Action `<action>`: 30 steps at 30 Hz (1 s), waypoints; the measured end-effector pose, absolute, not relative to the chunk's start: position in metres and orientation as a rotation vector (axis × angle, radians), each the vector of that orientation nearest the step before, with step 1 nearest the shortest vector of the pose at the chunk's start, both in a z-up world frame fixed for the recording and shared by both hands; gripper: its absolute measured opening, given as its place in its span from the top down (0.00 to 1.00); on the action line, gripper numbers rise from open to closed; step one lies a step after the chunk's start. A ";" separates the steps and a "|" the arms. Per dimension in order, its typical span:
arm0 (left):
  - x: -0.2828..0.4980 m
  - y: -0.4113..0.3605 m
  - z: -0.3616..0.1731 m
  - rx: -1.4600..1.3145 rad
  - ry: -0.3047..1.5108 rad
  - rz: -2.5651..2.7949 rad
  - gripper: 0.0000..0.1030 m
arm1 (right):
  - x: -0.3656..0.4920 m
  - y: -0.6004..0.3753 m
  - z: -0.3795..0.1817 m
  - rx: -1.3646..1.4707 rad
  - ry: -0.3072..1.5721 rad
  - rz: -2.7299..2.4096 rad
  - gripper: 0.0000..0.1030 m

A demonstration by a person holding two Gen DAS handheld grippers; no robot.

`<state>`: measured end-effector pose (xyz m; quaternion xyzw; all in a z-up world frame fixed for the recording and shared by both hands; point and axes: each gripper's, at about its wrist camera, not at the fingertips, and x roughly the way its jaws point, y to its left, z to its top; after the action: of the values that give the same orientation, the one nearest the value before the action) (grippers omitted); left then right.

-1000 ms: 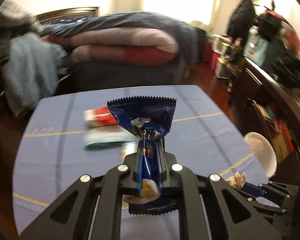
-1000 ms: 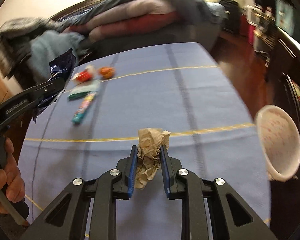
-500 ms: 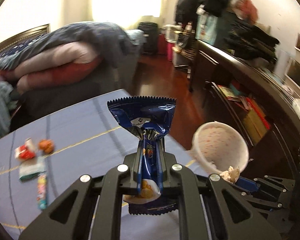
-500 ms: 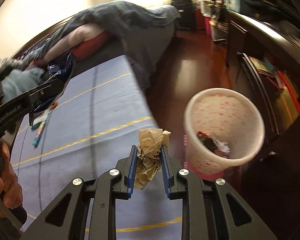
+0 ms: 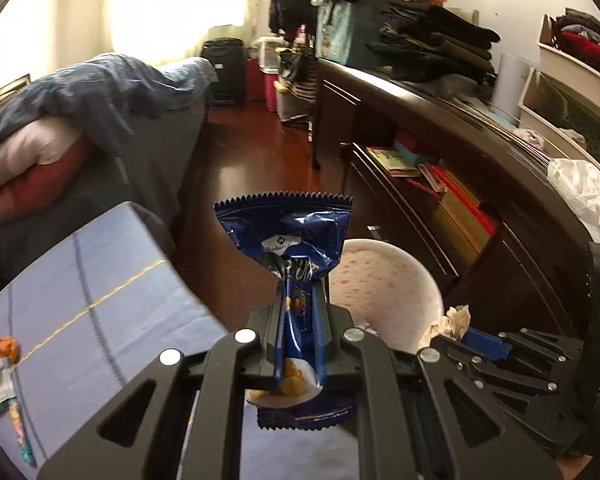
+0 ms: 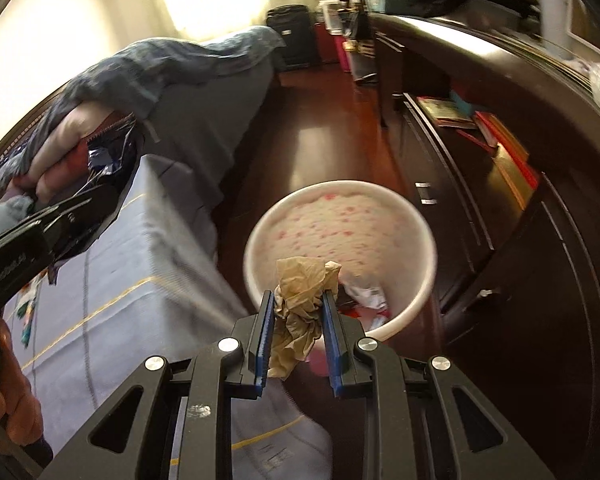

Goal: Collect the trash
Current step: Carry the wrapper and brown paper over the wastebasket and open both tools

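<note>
My left gripper is shut on a dark blue snack wrapper, held upright at the table's right edge. My right gripper is shut on a crumpled brown paper napkin, held over the near rim of the white trash bin with red dots on the floor. The bin holds some paper and wrapper trash. The bin also shows in the left wrist view, just past the wrapper. The right gripper with the napkin sits to the right of my left one.
The blue tablecloth table lies to the left, with several small wrappers at its far left edge. A dark wood dresser with books stands right of the bin. A bed with blankets is beyond the table.
Both grippers have swung right from over the table toward the bin. The napkin is now over the bin's rim and the blue wrapper is just short of it.
</note>
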<state>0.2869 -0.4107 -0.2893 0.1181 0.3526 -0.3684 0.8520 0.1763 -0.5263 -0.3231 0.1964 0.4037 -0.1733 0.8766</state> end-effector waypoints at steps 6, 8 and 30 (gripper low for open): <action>0.301 -0.457 -0.312 0.246 0.815 -0.848 0.88 | 0.182 -0.561 -0.340 0.456 0.844 -0.408 0.77; 0.308 -0.467 -0.321 0.237 0.848 -0.861 0.87 | 0.186 -0.573 -0.348 0.487 0.833 -0.399 0.77; 0.343 -0.441 -0.331 0.134 0.872 -0.789 0.30 | 0.200 -0.578 -0.349 0.415 0.807 -0.474 0.43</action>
<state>0.3433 -0.4415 -0.3309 0.0631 0.4109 -0.3718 0.8300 0.2004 -0.5784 -0.3485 0.1986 0.3859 -0.2266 0.8719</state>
